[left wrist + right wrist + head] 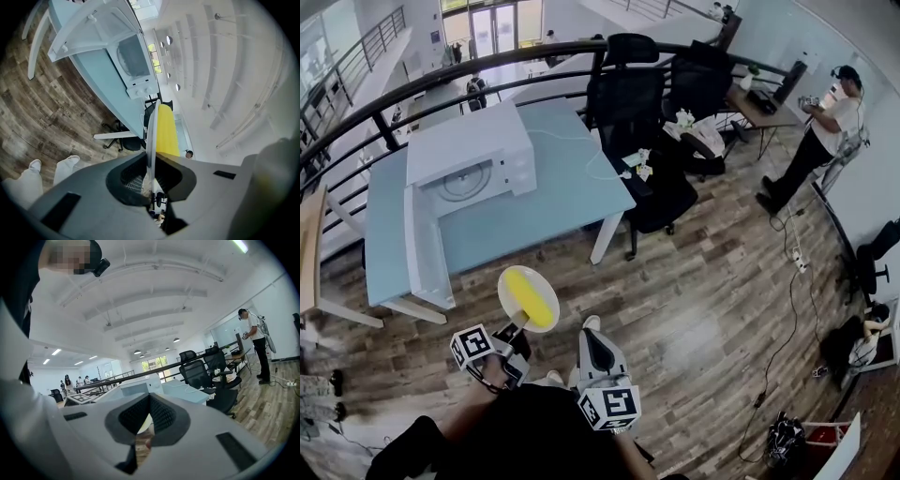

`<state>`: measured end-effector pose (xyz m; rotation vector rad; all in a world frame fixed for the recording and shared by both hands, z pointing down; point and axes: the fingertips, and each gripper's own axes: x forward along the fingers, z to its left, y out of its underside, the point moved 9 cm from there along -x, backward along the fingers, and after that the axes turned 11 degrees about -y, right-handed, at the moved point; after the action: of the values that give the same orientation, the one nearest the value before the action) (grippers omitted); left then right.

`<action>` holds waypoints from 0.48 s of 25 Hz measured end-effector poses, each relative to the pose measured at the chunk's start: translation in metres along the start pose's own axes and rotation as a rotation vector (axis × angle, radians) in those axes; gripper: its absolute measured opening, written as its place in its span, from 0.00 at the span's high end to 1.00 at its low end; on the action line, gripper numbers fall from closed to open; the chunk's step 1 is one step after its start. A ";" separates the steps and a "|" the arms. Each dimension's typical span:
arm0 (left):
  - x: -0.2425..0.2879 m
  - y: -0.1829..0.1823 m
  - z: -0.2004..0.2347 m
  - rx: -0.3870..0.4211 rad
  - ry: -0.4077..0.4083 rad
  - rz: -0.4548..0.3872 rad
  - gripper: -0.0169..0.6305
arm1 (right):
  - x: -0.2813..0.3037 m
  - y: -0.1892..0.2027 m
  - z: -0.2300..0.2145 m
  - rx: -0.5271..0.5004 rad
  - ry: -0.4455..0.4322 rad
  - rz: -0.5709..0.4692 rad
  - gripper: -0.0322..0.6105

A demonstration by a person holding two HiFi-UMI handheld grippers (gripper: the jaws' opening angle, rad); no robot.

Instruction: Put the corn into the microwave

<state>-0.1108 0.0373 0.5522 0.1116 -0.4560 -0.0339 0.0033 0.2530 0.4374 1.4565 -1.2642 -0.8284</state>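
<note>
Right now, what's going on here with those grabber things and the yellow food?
A person holds a grabber tool in each hand. The left gripper is clamped on the rim of a white plate with a yellow corn cob lying on it, out over the wooden floor. The microwave sits on the blue table ahead, its door swung open. The corn is not inside yet. The right gripper is shut and holds nothing.
</note>
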 end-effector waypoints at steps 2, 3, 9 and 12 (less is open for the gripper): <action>0.006 -0.005 -0.002 -0.002 0.000 -0.009 0.93 | 0.008 -0.001 -0.006 0.001 -0.010 0.003 0.94; 0.009 -0.008 -0.003 -0.003 0.001 -0.013 0.93 | 0.012 -0.001 -0.009 0.003 -0.014 0.004 0.94; 0.030 -0.020 -0.008 -0.018 -0.009 -0.037 0.93 | 0.036 -0.007 -0.032 0.007 -0.046 0.022 0.94; 0.040 -0.026 -0.012 -0.025 -0.015 -0.045 0.93 | 0.047 -0.011 -0.043 0.006 -0.060 0.031 0.94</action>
<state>-0.0697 0.0103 0.5558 0.0969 -0.4683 -0.0844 0.0575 0.2170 0.4433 1.4228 -1.3321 -0.8530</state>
